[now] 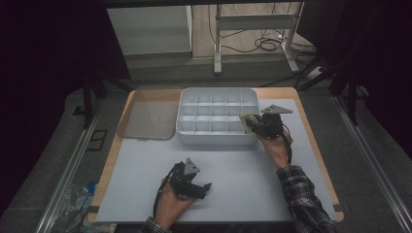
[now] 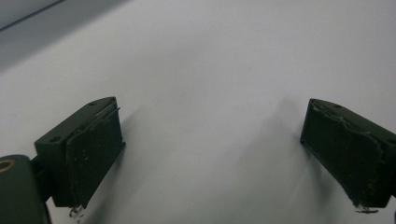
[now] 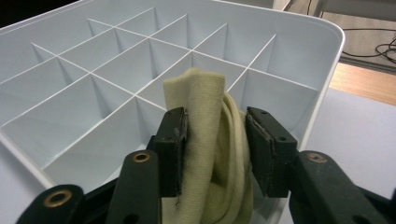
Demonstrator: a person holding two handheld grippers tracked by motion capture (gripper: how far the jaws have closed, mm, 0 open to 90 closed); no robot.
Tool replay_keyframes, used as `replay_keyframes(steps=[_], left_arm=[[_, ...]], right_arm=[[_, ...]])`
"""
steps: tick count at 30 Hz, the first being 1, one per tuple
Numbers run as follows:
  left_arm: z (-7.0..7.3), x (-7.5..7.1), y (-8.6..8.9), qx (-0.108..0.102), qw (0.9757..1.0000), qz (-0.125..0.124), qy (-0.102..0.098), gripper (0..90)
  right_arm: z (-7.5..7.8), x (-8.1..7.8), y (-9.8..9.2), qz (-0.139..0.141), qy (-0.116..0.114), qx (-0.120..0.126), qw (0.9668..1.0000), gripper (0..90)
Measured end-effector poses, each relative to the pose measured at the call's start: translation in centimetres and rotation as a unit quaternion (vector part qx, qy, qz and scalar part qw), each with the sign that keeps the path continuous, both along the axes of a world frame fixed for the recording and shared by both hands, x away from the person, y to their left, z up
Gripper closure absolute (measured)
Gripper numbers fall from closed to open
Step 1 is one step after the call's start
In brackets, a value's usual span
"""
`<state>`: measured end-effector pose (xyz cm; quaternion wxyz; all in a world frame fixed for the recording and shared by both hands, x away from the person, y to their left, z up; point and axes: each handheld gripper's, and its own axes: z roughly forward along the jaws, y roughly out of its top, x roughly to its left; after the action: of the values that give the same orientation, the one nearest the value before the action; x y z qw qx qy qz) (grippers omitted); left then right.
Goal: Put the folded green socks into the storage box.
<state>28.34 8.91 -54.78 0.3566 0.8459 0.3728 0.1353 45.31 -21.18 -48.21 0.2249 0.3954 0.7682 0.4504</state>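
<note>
1. Cloth (image 3: 205, 140): pale yellow, soft knit, bunched into upright folds; its rounded top rises above the pads; in the high view the cloth (image 1: 248, 121) sits at the near right corner of the tray (image 1: 218, 94).
2. Right claw (image 3: 215, 149): black jaws with flat dark pads; the cloth stands between them; left pad touches the fabric, right pad shows a thin gap, so the grip looks slackened, not clenched; from above the right claw (image 1: 255, 125) hovers at the tray's right end.
3. Tray: white hard plastic, rounded corners, thin straight dividers forming a grid of square compartments; the cloth hangs over the compartment nearest the right wall (image 3: 322, 84).
4. Lid (image 1: 145, 116): translucent, flat, rounded rectangle; lies just left of the tray.
5. Left claw (image 2: 210, 154): jaws spread wide, released, pads rough and worn at the edges; seen from above, the left claw (image 1: 201, 189) rests low on the tabletop (image 1: 243, 179), well apart from the tray.
6. Tabletop: smooth pale sheet over a wooden board.
</note>
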Motion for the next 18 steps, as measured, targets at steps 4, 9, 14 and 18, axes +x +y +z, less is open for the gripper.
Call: replay_keyframes(steps=[4,9,14,18], left_arm=[[0.0,0.0,0.0,-0.001,1.0,0.0,0.0,5.4],[0.0,0.0,0.0,-0.001,1.0,0.001,0.0,5.4],[0.0,0.0,0.0,-0.001,1.0,0.001,0.0,5.4],[0.0,0.0,0.0,0.0,1.0,0.0,0.0,5.4]], right_arm=[[-0.1,-0.3,-0.3,0.0,0.003,0.003,1.0,55.4],[0.2,-0.5,-0.6,0.002,0.002,0.009,1.0,49.2],[0.7,-0.3,-0.1,0.008,-0.001,0.013,0.9999,44.3],[0.8,0.2,0.9,0.019,-0.002,0.002,0.9998,43.5]])
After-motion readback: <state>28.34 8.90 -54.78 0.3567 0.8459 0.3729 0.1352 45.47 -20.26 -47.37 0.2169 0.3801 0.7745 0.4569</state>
